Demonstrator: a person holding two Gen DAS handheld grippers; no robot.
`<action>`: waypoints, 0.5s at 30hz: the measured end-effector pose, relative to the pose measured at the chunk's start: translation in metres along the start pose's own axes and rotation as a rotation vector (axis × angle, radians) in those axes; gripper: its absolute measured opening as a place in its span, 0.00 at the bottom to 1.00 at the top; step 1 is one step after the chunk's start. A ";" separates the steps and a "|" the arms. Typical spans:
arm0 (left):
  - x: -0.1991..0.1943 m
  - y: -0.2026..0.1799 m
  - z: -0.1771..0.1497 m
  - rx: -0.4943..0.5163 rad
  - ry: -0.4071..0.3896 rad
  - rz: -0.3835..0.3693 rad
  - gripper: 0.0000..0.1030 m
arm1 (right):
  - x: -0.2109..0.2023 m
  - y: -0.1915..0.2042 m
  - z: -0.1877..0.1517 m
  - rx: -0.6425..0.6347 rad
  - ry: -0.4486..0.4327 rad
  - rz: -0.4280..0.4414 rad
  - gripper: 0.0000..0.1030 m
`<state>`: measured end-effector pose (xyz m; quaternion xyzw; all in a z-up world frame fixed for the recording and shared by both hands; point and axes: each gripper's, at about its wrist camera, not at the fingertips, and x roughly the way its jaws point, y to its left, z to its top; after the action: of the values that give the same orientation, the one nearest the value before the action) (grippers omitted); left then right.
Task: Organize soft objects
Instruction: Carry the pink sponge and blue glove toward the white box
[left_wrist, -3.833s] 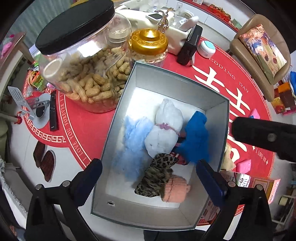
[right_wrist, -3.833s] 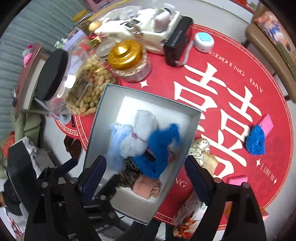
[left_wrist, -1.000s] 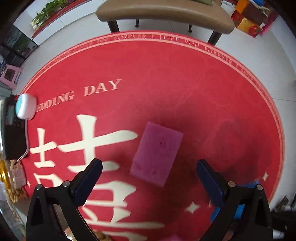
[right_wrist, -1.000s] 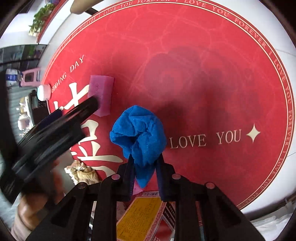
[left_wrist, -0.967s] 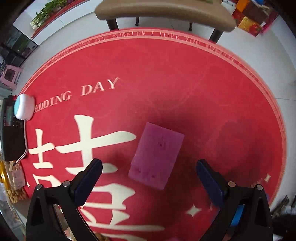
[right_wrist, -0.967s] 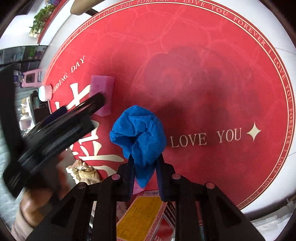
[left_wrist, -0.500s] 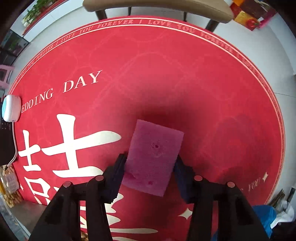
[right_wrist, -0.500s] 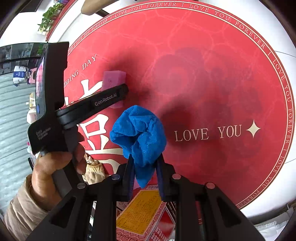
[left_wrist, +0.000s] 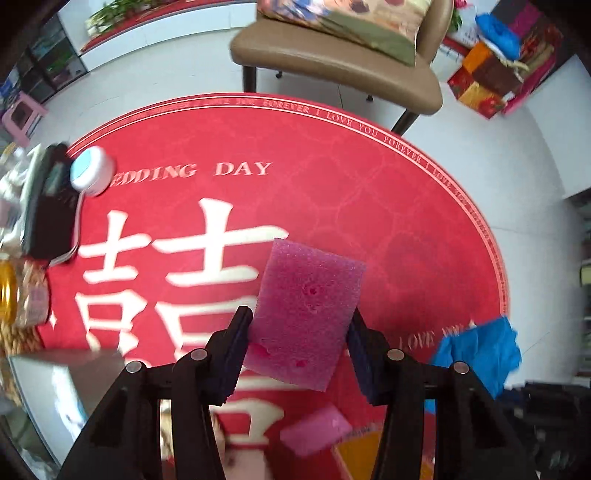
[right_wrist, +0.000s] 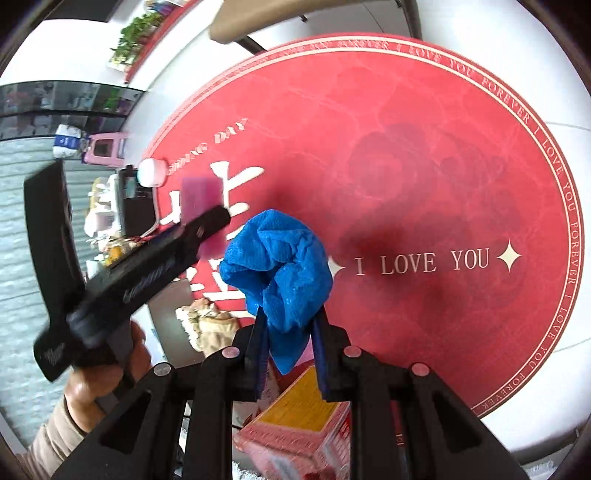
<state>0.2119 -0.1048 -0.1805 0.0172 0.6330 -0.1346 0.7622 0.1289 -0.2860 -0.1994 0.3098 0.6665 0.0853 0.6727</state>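
My left gripper pinches the pink sponge by its long edges, clear above the red mat. My right gripper clamps the blue cloth. Both look light and compressible, so mid-body grips should suffice.

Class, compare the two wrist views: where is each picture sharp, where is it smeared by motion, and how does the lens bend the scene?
Left wrist view: the pink sponge is sharp, while the left edge and the second pink sponge below are smeared. Right wrist view: the blue cloth is crisp, the left gripper is blurred. Both views: fisheye curves the red mat, corners black.
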 end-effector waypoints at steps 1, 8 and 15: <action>-0.009 0.003 -0.007 -0.009 -0.004 -0.008 0.50 | -0.004 0.004 -0.004 -0.008 -0.007 -0.003 0.22; -0.054 0.005 -0.081 0.002 0.002 -0.037 0.50 | -0.030 0.021 -0.042 -0.044 -0.028 -0.047 0.22; -0.083 0.013 -0.138 0.033 0.026 -0.049 0.50 | -0.056 0.041 -0.093 -0.113 -0.051 -0.114 0.22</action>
<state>0.0692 -0.0498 -0.1296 0.0160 0.6409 -0.1633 0.7499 0.0476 -0.2553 -0.1231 0.2350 0.6598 0.0763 0.7097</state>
